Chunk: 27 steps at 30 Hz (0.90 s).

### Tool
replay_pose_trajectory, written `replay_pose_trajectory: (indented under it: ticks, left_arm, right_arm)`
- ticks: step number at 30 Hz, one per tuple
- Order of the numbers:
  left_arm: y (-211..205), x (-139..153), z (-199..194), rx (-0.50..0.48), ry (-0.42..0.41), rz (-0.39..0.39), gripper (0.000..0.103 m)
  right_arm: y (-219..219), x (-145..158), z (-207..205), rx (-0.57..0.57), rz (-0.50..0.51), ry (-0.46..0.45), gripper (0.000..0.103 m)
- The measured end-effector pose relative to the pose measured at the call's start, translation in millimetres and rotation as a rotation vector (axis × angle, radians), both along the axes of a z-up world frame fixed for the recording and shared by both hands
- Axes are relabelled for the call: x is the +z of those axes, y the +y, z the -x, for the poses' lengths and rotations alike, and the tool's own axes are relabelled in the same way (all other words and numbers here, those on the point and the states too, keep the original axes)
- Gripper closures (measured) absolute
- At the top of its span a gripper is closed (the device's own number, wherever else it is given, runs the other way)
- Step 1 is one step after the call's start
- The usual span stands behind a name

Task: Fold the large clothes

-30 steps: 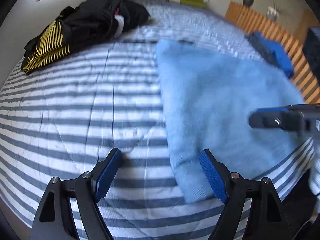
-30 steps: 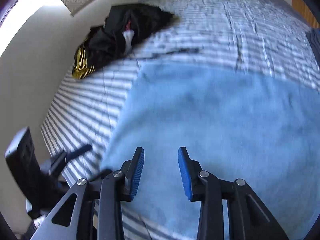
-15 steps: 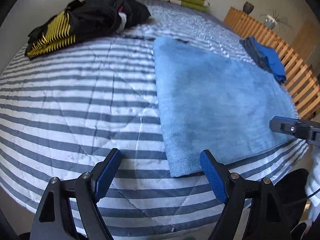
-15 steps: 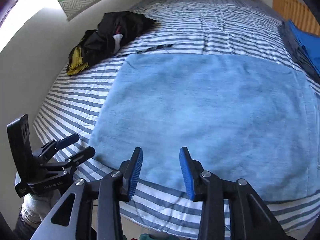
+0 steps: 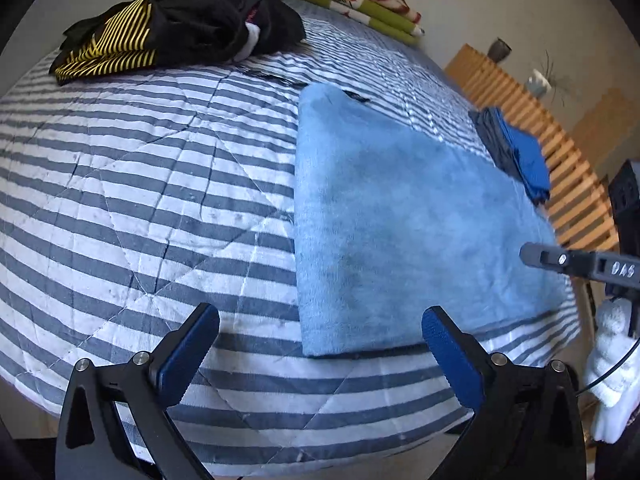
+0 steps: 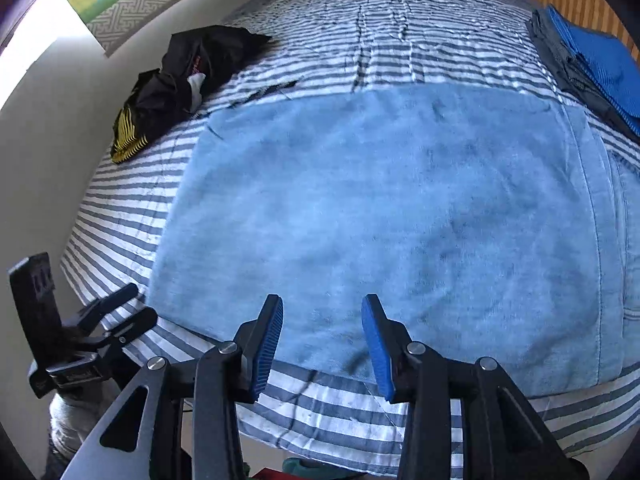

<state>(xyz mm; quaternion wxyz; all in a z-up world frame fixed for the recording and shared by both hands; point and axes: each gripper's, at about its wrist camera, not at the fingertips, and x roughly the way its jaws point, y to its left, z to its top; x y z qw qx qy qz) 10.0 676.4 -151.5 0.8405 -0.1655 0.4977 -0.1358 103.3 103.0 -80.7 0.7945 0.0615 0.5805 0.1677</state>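
Observation:
A light blue garment point(image 5: 404, 220) point(image 6: 380, 208) lies folded flat in a rectangle on the striped bed point(image 5: 140, 184) point(image 6: 420, 52). My left gripper point(image 5: 320, 354) hangs above the bed's near edge by the garment's near left corner, its jaws opening wide with nothing between them. My right gripper point(image 6: 322, 342) hovers over the garment's near edge, its jaws opening and empty. The right gripper's black finger point(image 5: 576, 266) pokes in at the right of the left wrist view. The left gripper point(image 6: 92, 328) shows at the lower left of the right wrist view.
A black and yellow-striped clothes heap point(image 5: 172, 28) point(image 6: 184, 84) lies at the bed's far left. Folded dark and bright blue clothes point(image 5: 516, 152) point(image 6: 592, 64) sit at the right edge beside a wooden slatted rail point(image 5: 532, 116). Green bedding point(image 5: 352, 4) lies at the head. A white-gloved hand point(image 5: 616, 380) holds the right gripper.
Both grippers have pulled back and up from the blue garment toward the bed's near edge. Both pairs of jaws stand wider than before, the left ones most visibly.

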Motion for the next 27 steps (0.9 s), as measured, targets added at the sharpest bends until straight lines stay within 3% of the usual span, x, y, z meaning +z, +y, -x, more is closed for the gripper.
replay_pose_trajectory:
  ticks: [6, 12, 15, 21, 27]
  left_arm:
    - [-7, -12, -16, 0.020, 0.024, 0.047, 0.009]
    - [-10, -18, -21, 0.017, 0.000, 0.122, 0.055]
    - [1, -24, -21, 0.048, 0.005, 0.196, 0.066]
    - [7, -18, -18, 0.029, -0.037, 0.261, 0.080]
    - [2, -3, -15, 0.004, -0.076, 0.294, 0.082]
  right_arm:
    - [63, 22, -50, 0.088, 0.042, 0.005, 0.055]
    - [140, -2, -84, 0.192, 0.079, 0.130, 0.055]
    - [164, -17, -91, 0.216, 0.092, 0.186, 0.055]
    - [201, -31, -100, 0.237, 0.124, 0.238, 0.055]
    - [227, -41, -96, 0.291, 0.248, 0.259, 0.054]
